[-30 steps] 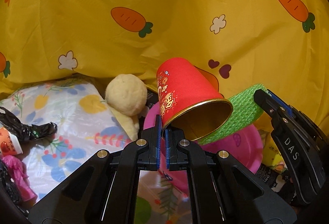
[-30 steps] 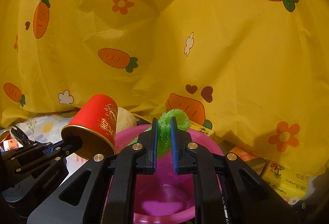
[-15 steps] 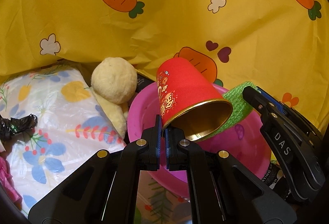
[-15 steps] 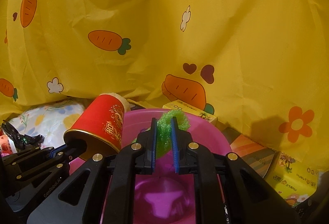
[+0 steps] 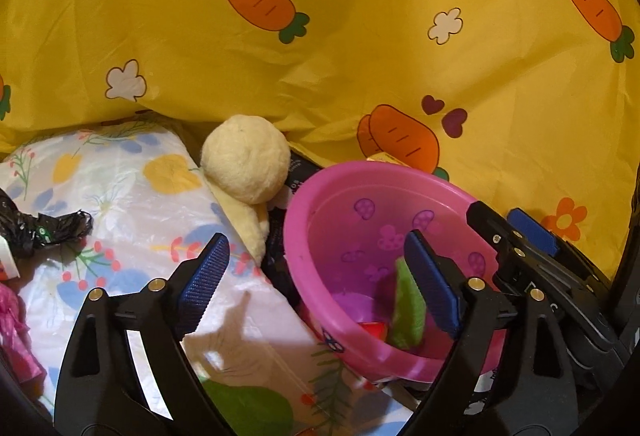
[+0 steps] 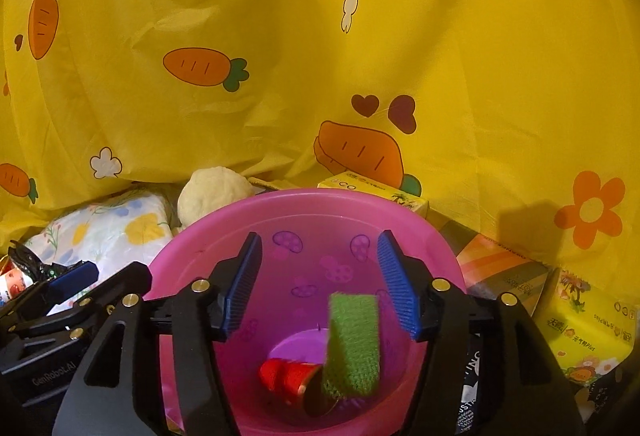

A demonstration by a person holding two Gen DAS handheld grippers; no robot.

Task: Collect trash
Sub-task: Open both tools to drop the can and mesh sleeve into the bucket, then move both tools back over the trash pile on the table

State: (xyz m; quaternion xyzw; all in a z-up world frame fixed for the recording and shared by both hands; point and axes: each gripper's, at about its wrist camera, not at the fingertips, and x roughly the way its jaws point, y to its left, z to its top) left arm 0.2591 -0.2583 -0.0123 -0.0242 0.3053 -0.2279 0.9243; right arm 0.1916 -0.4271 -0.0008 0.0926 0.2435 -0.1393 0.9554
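Note:
A pink basin lies under both grippers. A red paper cup rests on its side at the bottom. A green foam net leans over the cup's mouth, free of any pad. My right gripper hangs over the basin, its jaws opening with nothing between the pads. My left gripper stands at the basin's left rim, jaws opening wide and empty. From there the net and a sliver of the cup show inside. Each wrist view catches the other gripper at its edge.
A yellow carrot-print cloth hangs behind everything. Left of the basin are a cream plush ball, a floral plastic bag, a crumpled black bag and a pink bag. Tissue packs and boxes crowd the right side.
The left gripper has let go of the red cup and the right has let go of the green net; both now lie in the basin. Both grippers have gone from shut to open.

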